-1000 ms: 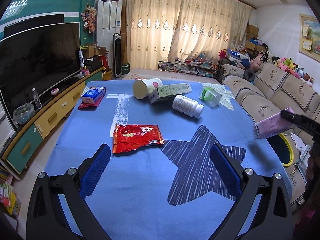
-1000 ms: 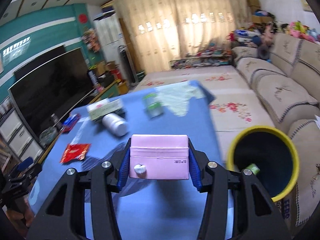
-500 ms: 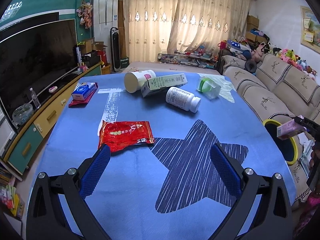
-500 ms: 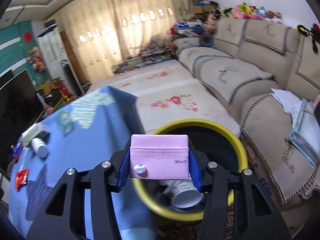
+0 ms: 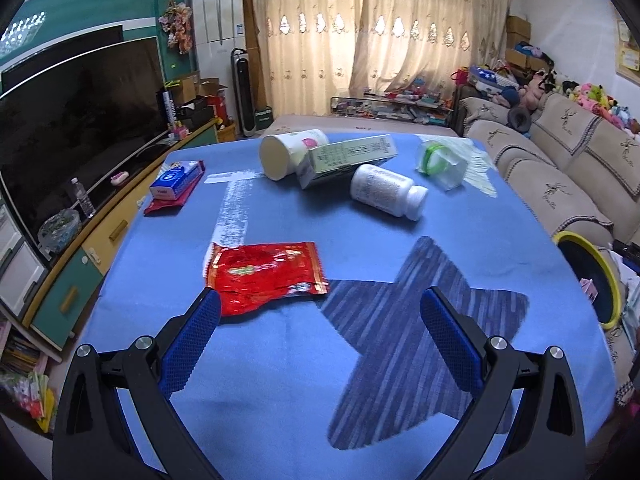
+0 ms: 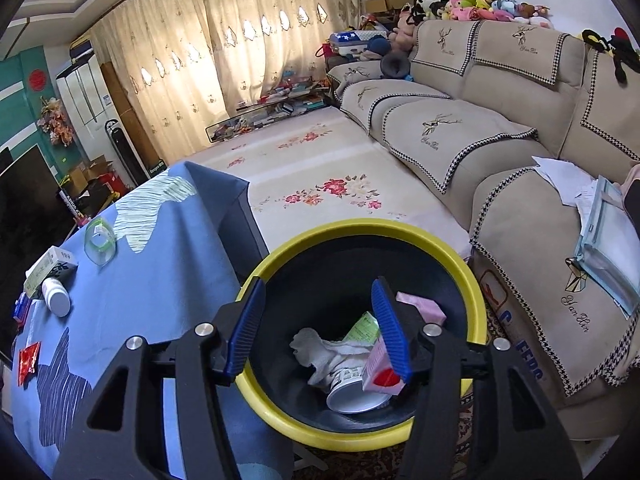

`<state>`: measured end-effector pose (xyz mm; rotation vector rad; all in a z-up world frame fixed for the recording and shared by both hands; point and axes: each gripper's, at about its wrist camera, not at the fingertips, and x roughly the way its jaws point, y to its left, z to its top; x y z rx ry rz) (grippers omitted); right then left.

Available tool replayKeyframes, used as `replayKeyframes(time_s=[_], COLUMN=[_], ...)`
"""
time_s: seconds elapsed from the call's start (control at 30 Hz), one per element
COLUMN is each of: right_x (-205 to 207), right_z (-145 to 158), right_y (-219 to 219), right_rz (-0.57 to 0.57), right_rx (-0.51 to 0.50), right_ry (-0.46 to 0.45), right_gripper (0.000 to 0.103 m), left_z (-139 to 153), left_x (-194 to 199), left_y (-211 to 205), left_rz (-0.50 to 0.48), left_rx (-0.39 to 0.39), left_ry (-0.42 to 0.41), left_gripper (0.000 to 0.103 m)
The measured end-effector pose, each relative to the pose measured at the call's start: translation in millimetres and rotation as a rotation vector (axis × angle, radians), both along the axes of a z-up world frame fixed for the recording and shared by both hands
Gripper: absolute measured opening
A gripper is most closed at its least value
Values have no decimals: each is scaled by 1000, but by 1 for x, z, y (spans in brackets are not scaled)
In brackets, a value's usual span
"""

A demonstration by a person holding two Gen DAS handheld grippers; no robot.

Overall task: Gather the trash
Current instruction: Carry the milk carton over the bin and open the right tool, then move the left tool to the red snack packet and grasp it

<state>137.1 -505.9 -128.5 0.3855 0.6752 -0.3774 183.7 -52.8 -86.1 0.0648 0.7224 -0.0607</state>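
Two claws in play. Right claw (image 6: 318, 316) hangs over the bin (image 6: 476, 292), a black tub with a yellow rim standing on the floor between the worktop (image 6: 160, 280) and the sofa (image 6: 500, 152). Its jaws are opening and nothing sits between the blue pads (image 6: 390, 328). Down in the bin: a pink box (image 6: 422, 306) against the far wall, a pink carton (image 6: 378, 372) with a red corner just under the right pad, a white cup (image 6: 352, 394) on its side, crumpled tissue (image 6: 320, 346), a green-printed packet (image 6: 362, 326).

Left claw (image 5: 320, 308) hovers low over the blue worktop (image 5: 400, 240), jaws spread wide, gripping nothing. Red wrapper (image 5: 264, 274) lies flat just ahead of its left pad (image 5: 190, 340); that pad's tip overlaps the wrapper's near edge in view, contact uncertain.

Farther back on the cloth, bunched together: paper cup (image 5: 286, 152) on its side, long green-white box (image 5: 348, 158) leaning against it, white bottle (image 5: 386, 190) lying beside the box. Clear plastic piece with a green ring (image 5: 438, 160) sits to their right. Blue tissue pack (image 5: 174, 180) rests on a red packet (image 5: 168, 202) near the left edge. Bin rim (image 5: 576, 238) shows at the right side of the left view.
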Motion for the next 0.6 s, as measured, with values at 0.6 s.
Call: replayKeyframes(time_s=[0.6], right_x=[15], right_z=[-4], right_y=[15], right_rz=[54], right_rx=[34], right_ry=[15], right_gripper=[55], left_z=[-34], left_x=[91], left_y=[48], left_rz=[140], left_rx=[-13], left_ry=[149], left_gripper=[98])
